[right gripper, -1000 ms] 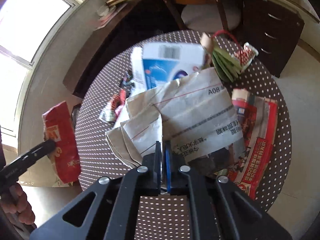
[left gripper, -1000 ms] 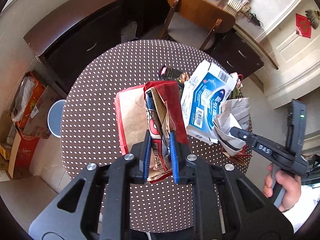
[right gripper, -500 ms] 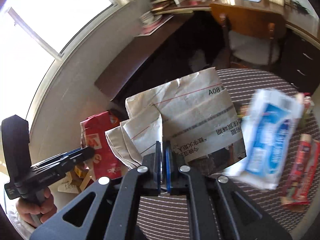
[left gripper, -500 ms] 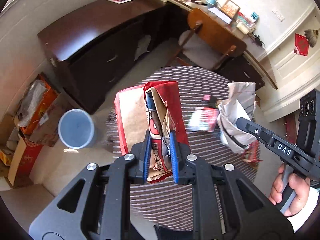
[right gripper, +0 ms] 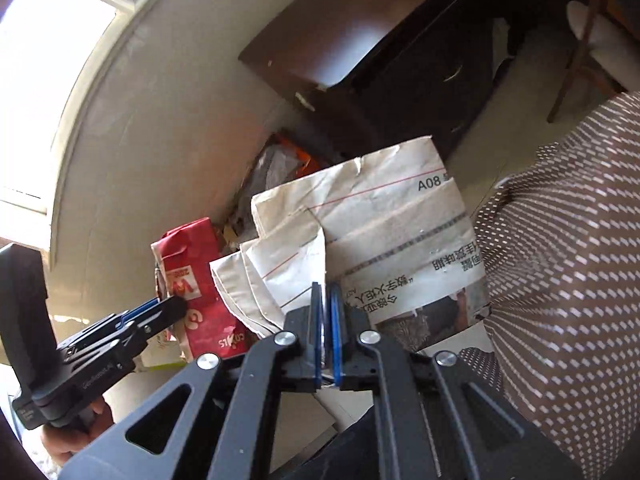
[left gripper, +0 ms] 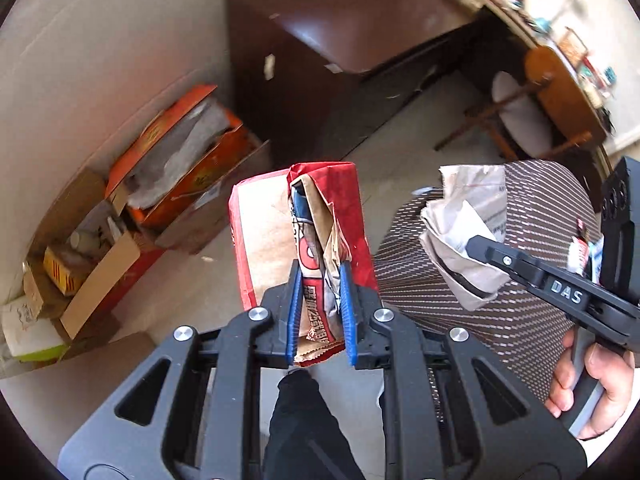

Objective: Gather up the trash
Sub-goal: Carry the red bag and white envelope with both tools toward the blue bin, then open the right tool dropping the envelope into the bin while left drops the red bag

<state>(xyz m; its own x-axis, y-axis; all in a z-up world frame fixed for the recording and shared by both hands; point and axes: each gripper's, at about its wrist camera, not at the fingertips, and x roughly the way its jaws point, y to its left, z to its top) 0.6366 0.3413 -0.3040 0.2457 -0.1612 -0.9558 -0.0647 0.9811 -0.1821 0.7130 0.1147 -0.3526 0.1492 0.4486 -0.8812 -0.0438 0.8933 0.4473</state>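
My left gripper [left gripper: 319, 270] is shut on a crumpled red and brown paper bag [left gripper: 276, 232], held in the air off the table's left edge, over the floor. My right gripper [right gripper: 326, 294] is shut on a folded, creased newspaper [right gripper: 384, 232], also held off the table. In the left wrist view the right gripper [left gripper: 480, 246] and its newspaper [left gripper: 464, 224] show at right. In the right wrist view the left gripper [right gripper: 176, 304] and the red bag [right gripper: 196, 280] show at lower left.
The round table with a brown dotted cloth [left gripper: 520, 292] lies to the right, also in the right wrist view [right gripper: 560, 280]. Open cardboard boxes [left gripper: 132, 216] stand against the wall at left. A dark wooden cabinet [left gripper: 352, 60] and a chair [left gripper: 524, 112] stand behind.
Both grippers have swung left, away from the table, carrying the red bag and the newspaper. The table has slid to the right edge of view and the boxes by the wall have come into view.
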